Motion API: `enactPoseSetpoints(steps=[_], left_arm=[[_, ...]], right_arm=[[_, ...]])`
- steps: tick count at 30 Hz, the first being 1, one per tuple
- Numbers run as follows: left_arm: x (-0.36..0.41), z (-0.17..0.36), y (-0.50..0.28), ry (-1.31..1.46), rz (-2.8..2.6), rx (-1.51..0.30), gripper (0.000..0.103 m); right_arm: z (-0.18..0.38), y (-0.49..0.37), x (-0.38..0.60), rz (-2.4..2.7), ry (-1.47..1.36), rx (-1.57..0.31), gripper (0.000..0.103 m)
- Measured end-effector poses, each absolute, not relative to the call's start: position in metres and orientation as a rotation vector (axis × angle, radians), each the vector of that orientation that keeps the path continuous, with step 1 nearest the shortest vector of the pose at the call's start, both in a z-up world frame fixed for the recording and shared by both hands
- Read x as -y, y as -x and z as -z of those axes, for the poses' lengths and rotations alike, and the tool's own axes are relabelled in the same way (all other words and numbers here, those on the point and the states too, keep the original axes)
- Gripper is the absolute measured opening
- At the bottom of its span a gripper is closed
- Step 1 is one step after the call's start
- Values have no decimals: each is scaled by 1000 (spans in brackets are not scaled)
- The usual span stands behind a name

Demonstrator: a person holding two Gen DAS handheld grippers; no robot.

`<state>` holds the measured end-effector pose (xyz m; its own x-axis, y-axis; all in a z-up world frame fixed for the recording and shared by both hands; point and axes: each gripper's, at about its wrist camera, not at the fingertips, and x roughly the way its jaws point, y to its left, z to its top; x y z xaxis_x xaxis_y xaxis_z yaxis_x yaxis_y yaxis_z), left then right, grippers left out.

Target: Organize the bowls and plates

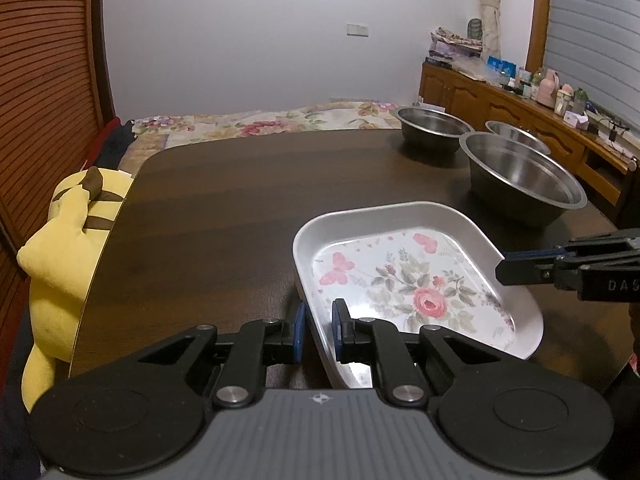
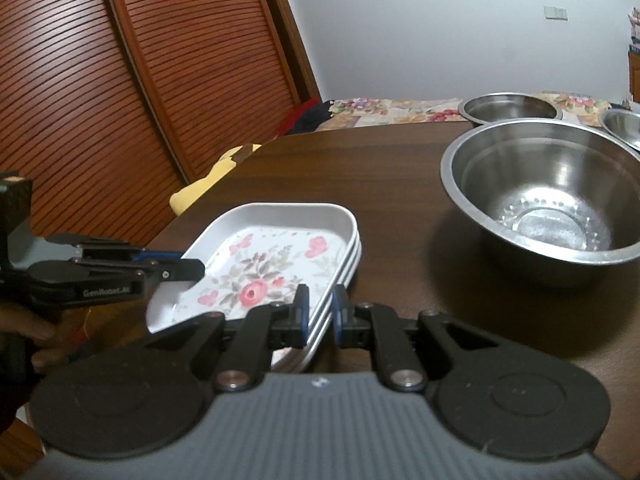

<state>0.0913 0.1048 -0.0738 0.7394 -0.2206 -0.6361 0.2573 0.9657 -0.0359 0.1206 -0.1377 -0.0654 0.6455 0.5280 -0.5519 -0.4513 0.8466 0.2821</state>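
Plate stack (image 2: 280, 256) straddled at opposite rims by left hand-held gripper (image 1: 318, 330) and right hand-held gripper (image 2: 320, 316). Whether the rims are pinched cannot be told. Stack to be kept level and lowered evenly onto tabletop (image 1: 208, 208).

Glossy metal bowls (image 2: 548, 196), matt floral metal trays (image 2: 276, 256), smooth dark wood table (image 1: 240, 200)

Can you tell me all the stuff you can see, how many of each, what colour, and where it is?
Floral-printed white rectangular metal plates: three stacked, near table edge, gripped from both sides.
Round stainless steel bowls: three, silver, one near the plates, two at the far edge.
Dark brown wooden table: one, under everything.
Yellow plush toy: one, brown stripes, beside the table.
Flowery bedspread: one, behind the table.
Wooden sideboard: one, brown, cluttered top.
Left gripper: black, blue pads straddling the plate rim.
Right gripper: same, at the opposite rim.
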Motion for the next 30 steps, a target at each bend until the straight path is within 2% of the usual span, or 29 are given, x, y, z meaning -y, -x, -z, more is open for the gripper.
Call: enactPoseSetpoints(steps=[3,10,12,14,16,17,19,20,21,30], left_arm=[[-105,67,-91,-45,264,-677,14],[-91,41,-97,-39,292,-615,26],[-81,34,-101,-41,308,-598,30],[-71,30,-106,-44,323,-583,41],[-57,26,-112,-49,340,-571,47],[-50,25,-115,-51,346,-567,48],[-34,25,-123,-53,361,-562,51],[-25,25,-127,-52,368,-560,54],[-18,25,-129,-50,373,-561,54],[41,37,-158,-19,392,-581,55]], right_arm=[[64,-121,138,-558,-120,-661,14],[39,-118,158,-537,-130,-579,14],[30,-118,170,-519,-132,-544,14],[21,-117,186,-490,-125,-507,14],[13,-117,203,-447,-112,-471,14],[10,-118,210,-428,-106,-458,16],[6,-121,227,-383,-92,-434,31],[4,-123,236,-362,-86,-422,47],[4,-126,243,-344,-80,-412,53],[28,-159,295,-258,-67,-424,53]])
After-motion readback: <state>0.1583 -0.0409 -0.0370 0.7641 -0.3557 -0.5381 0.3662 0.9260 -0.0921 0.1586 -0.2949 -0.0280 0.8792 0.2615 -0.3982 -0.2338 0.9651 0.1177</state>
